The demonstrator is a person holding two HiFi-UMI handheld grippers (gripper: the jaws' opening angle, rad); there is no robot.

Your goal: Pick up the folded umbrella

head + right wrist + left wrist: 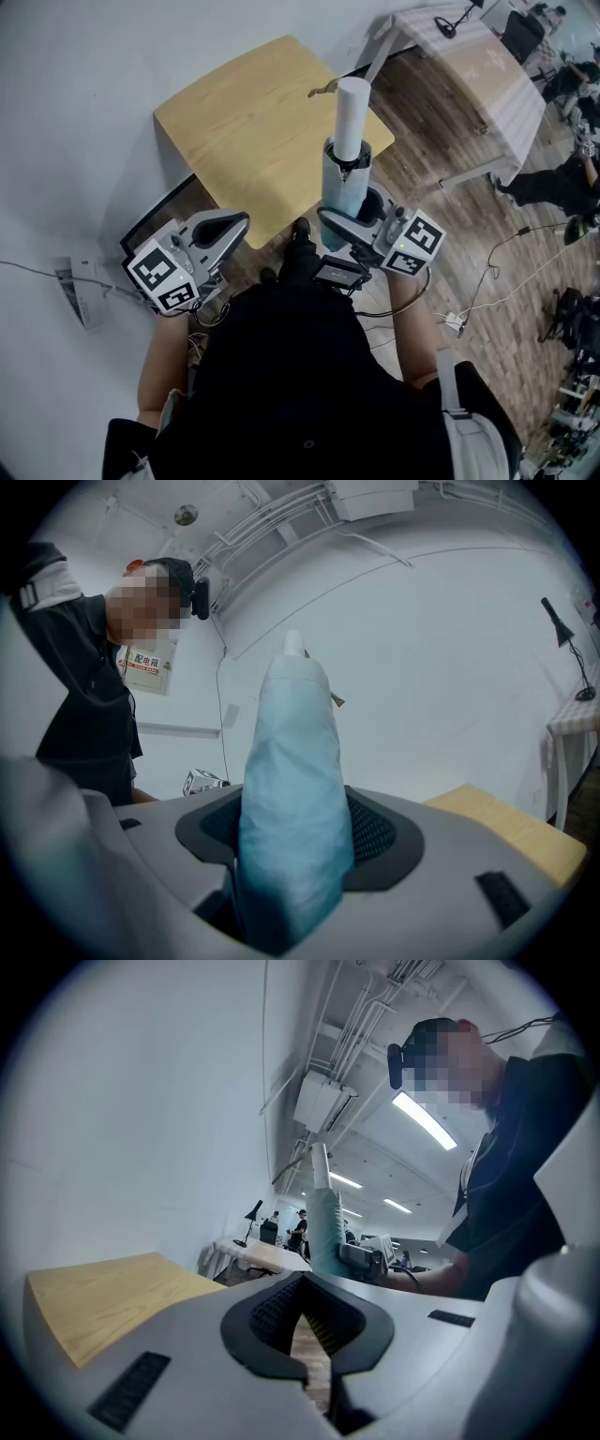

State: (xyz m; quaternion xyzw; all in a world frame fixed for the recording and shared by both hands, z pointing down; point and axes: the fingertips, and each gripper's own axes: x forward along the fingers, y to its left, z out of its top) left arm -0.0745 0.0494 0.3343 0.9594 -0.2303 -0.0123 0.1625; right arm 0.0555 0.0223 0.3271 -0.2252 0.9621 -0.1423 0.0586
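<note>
Wooden table below, right gripper clamped on folded umbrella (pale blue), left gripper closed, empty.

Light wood table far left by white wall — long desk w/ lamp far right; cables on floor.

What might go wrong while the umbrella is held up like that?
The right gripper clamps only the lower end of the folded umbrella, which stands tall above the jaws, so it may tip or slip through. Its white top end shows over the wooden table; a careless swing might knock it.
</note>
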